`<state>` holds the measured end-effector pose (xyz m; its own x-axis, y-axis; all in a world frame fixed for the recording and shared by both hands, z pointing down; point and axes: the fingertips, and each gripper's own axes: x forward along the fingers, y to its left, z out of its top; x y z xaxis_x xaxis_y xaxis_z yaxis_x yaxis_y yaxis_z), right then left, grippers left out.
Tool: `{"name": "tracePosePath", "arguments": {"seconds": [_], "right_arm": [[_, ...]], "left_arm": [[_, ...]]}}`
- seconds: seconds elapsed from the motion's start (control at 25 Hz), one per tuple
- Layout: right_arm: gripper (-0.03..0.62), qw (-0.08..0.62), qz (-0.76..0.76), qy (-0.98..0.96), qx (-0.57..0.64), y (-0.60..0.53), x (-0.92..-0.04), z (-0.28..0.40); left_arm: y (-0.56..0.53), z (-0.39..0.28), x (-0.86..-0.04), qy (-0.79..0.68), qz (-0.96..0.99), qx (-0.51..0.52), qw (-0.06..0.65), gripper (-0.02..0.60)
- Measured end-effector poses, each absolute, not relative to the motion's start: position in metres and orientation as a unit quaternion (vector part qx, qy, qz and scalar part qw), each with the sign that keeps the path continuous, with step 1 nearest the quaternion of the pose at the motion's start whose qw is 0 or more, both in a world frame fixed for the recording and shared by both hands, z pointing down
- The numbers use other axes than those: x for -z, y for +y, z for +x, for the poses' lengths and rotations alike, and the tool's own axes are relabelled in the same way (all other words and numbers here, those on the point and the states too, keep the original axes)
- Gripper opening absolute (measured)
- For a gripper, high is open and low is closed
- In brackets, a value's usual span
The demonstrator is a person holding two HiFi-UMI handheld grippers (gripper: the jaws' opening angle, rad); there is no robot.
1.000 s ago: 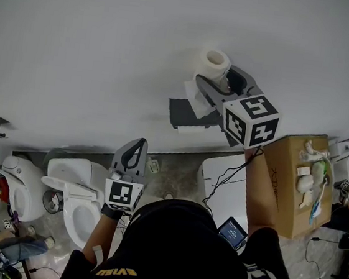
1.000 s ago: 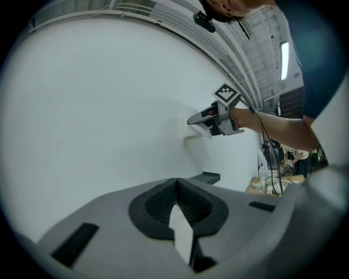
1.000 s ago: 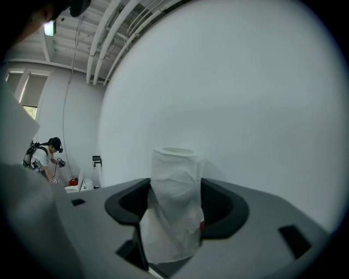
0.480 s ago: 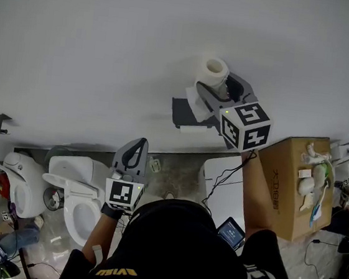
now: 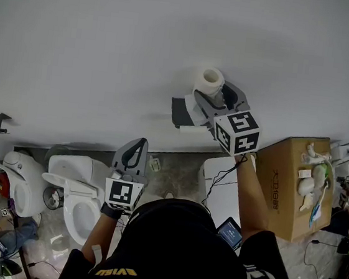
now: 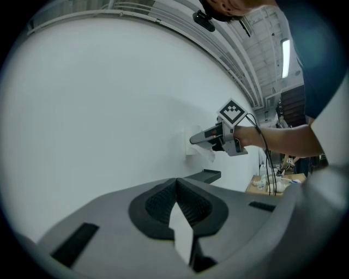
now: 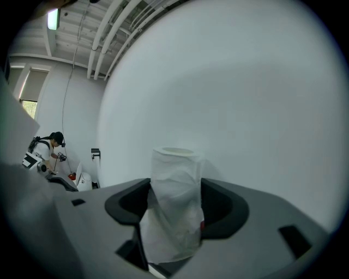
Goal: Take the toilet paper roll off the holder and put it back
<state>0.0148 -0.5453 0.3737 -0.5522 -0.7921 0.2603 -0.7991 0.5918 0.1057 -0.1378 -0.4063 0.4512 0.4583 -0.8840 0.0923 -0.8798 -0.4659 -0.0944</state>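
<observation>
Head view: plain white wall (image 5: 79, 43) above a grey floor (image 5: 177, 167). A soft white toilet paper roll (image 5: 210, 79) stands upright in the right tongs (image 5: 212, 91), just above the dark grey wall-mounted holder (image 5: 179, 111). The idle left tongs (image 5: 136, 147) sit lower, well apart from it.

Left gripper view: jaws together, nothing between them.

Right gripper view: jaws clamped on the roll's sides, its outer sheet creased. Probably light, crushable and not slippery; best held gently at mid-height.
</observation>
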Motion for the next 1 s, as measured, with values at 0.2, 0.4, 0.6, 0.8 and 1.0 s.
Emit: {"name": "tracePosePath", "arguments": {"seconds": [0.2, 0.4, 0.6, 0.8, 1.0], "right_arm": [[0.27, 0.129, 0.46, -0.878, -0.013, -0.544, -0.39, 0.017], [0.27, 0.129, 0.468, -0.874, -0.017, -0.543, -0.411, 0.017], [0.272, 0.128, 0.467, -0.875, -0.025, -0.541, -0.424, 0.015], [0.272, 0.134, 0.461, -0.877, -0.029, -0.538, -0.435, 0.013], [0.27, 0.137, 0.463, -0.876, -0.021, -0.536, -0.442, 0.011]], "left_arm": [[-0.409, -0.134, -0.45, 0.515, -0.855, 0.066, 0.019, 0.011], [-0.409, -0.133, -0.453, 0.512, -0.856, 0.067, 0.015, 0.011], [-0.409, -0.134, -0.452, 0.515, -0.854, 0.068, 0.015, 0.011], [-0.409, -0.134, -0.451, 0.52, -0.852, 0.069, 0.016, 0.011], [-0.406, -0.132, -0.453, 0.519, -0.852, 0.071, 0.013, 0.011]]}}
